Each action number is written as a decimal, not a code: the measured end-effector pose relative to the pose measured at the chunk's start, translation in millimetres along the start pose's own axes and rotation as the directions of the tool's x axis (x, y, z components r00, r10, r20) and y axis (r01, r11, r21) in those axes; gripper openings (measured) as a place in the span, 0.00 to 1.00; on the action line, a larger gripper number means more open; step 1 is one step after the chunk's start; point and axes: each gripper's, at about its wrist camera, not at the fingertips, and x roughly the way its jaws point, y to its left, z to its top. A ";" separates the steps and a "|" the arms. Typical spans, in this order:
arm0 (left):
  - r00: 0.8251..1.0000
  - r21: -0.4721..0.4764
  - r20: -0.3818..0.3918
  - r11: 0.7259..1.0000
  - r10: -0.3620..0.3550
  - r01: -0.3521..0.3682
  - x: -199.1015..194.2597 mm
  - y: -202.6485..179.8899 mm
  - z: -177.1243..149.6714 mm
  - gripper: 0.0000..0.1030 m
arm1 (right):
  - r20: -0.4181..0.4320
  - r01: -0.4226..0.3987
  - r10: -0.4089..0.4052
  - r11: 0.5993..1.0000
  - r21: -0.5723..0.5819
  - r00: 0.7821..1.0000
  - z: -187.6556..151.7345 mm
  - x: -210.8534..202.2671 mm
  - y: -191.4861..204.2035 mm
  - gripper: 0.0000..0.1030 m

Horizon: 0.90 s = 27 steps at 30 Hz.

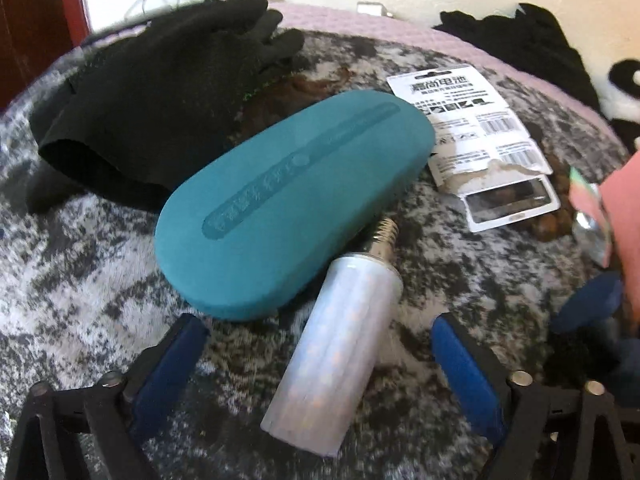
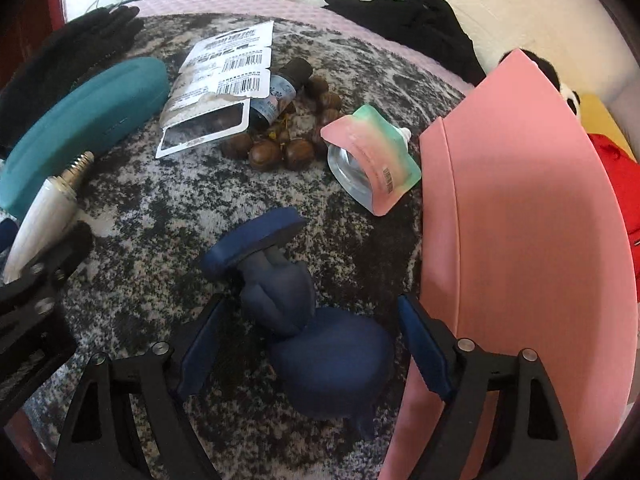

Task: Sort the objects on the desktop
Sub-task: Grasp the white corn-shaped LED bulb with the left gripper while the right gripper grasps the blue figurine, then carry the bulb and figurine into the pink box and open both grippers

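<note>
A white LED corn bulb [image 1: 332,352] with a screw base lies on the mottled grey cloth [image 1: 80,280], between the blue pads of my left gripper [image 1: 318,328]. Its jaws stand wide, with a gap on each side of the bulb. Just beyond the bulb lies a teal glasses case [image 1: 288,200]. In the right wrist view a dark blue figurine [image 2: 304,320] with a disc base lies on its side between the fingers of my right gripper [image 2: 312,304], which is open and not touching it. A pink bin [image 2: 520,240] stands right beside the right finger.
A black glove [image 1: 160,92] lies behind the case. Farther back are a torn battery card [image 2: 224,80], a dark bottle [image 2: 280,92], several brown nuts [image 2: 296,148] and a pink-green pouch [image 2: 372,160]. Black cloth [image 2: 420,28] is heaped by the wall.
</note>
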 end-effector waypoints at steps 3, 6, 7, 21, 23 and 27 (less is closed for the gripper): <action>1.000 0.049 0.028 0.999 0.003 -0.005 -5.8 -8.9 -5.2 0.39 | 0.002 -0.039 0.039 0.999 -0.013 0.999 1.7 -2.4 -1.3 0.56; 1.000 0.070 0.030 0.998 -0.002 0.000 -17.0 -13.4 -10.3 0.30 | 0.003 -0.117 0.117 0.993 0.002 0.993 3.0 -13.8 -2.1 0.55; 1.000 0.070 0.026 0.998 -0.005 0.003 -19.8 -13.7 -12.4 0.27 | 0.002 -0.160 0.160 0.987 0.015 0.987 3.1 -18.5 -2.2 0.55; 0.986 0.032 0.167 0.999 -0.016 0.011 -141.1 18.0 -13.0 0.25 | 0.144 -0.264 0.257 0.964 0.027 0.956 -24.4 -104.4 -6.7 0.55; 0.980 0.031 0.196 0.999 -0.027 0.022 -163.3 20.0 -14.3 0.25 | 0.185 -0.276 0.267 0.961 0.026 0.946 -33.2 -126.5 -13.6 0.55; 0.965 0.041 0.257 0.998 -0.049 0.039 -204.1 16.6 -16.5 0.25 | 0.282 -0.305 0.288 0.952 0.017 0.915 -47.3 -173.7 -28.8 0.55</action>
